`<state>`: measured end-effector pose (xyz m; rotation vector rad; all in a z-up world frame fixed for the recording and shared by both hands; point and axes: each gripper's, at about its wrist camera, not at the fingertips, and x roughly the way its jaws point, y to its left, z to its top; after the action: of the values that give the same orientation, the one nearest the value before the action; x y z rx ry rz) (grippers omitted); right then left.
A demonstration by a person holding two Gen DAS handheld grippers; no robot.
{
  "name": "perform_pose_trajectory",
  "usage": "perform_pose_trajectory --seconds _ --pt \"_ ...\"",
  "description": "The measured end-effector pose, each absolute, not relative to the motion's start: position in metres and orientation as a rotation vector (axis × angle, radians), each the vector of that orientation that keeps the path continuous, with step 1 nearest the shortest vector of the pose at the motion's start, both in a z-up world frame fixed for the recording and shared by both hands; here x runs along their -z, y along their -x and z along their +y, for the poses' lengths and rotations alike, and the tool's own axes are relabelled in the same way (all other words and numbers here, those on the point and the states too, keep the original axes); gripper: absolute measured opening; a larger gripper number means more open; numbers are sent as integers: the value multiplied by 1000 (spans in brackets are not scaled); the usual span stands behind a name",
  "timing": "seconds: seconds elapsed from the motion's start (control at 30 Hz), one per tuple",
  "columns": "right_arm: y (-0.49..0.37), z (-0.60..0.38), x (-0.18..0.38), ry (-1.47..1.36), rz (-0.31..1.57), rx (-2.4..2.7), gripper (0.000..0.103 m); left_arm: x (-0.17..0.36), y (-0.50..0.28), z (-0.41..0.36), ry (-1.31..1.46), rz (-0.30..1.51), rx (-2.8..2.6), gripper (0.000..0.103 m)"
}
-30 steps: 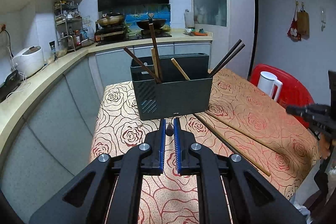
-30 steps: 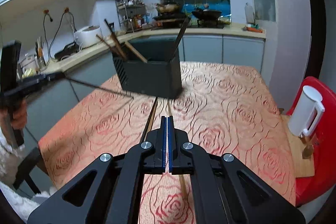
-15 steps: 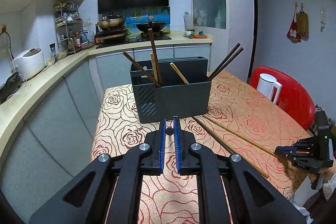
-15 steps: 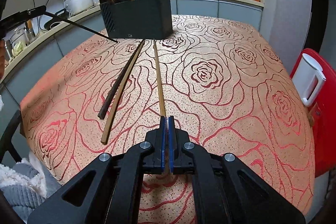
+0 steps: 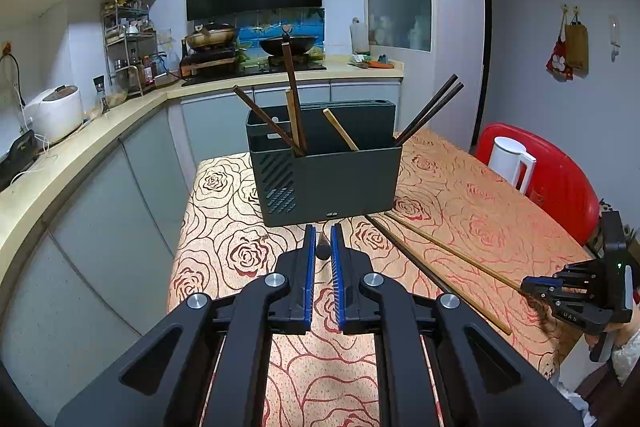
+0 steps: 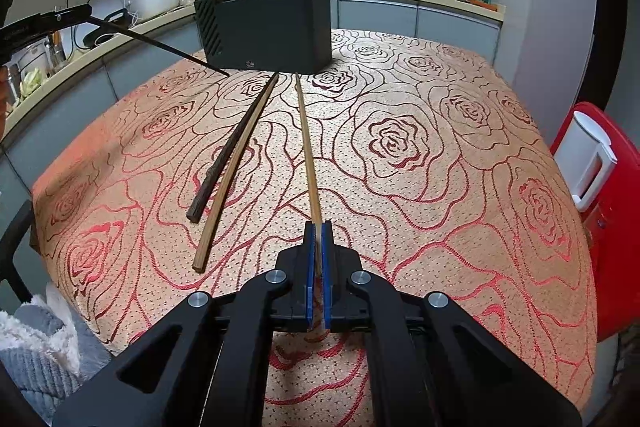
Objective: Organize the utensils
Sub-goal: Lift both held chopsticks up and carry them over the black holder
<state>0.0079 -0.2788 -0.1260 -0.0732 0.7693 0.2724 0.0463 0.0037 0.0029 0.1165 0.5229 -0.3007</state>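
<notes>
A dark grey utensil holder point(image 5: 326, 179) point(image 6: 272, 27) stands on the rose-patterned table with several chopsticks leaning in it. My left gripper point(image 5: 321, 250) is shut on a dark chopstick point(image 6: 160, 45), held in the air and pointing at the holder's base. My right gripper point(image 6: 316, 247) is shut on the near end of a light wooden chopstick point(image 6: 306, 143) that lies on the cloth toward the holder. A dark chopstick point(image 6: 230, 151) and a light one point(image 6: 236, 163) lie side by side to its left. The right gripper also shows in the left wrist view point(image 5: 532, 287).
A white kettle point(image 5: 510, 163) point(image 6: 588, 159) sits on a red chair point(image 5: 560, 179) to the right of the table. The kitchen counter with a rice cooker point(image 5: 54, 113) runs along the left. The table's front edge point(image 6: 80, 291) is near my right gripper.
My right gripper has come down to the table and closed on the light chopstick's near end. My left gripper has held almost still with its dark chopstick.
</notes>
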Motion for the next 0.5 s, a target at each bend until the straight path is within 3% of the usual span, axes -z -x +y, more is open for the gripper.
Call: perform_pose_trajectory --seconds 0.07,0.1,0.13,0.17,0.2,0.27,0.33,0.5 --pt "-9 -278 127 82 771 -264 5 -2 -46 4 -117 525 301 7" --pt "-9 -278 128 85 773 -263 18 -2 -46 4 -115 527 302 7" --pt "-9 -278 128 84 772 -259 56 -1 -47 4 -115 528 302 7" --pt "-6 -281 126 67 752 -245 70 -1 -46 4 -115 530 303 7" --pt "-4 -284 123 43 721 -232 74 0 -47 5 -114 531 302 7" --pt "-3 -284 119 63 701 -223 70 1 -47 6 -111 534 301 7" --pt "-4 -283 121 73 717 -230 56 1 -48 6 -108 538 301 7" --pt "-7 -273 130 117 758 -267 37 2 -47 6 -106 539 302 7"
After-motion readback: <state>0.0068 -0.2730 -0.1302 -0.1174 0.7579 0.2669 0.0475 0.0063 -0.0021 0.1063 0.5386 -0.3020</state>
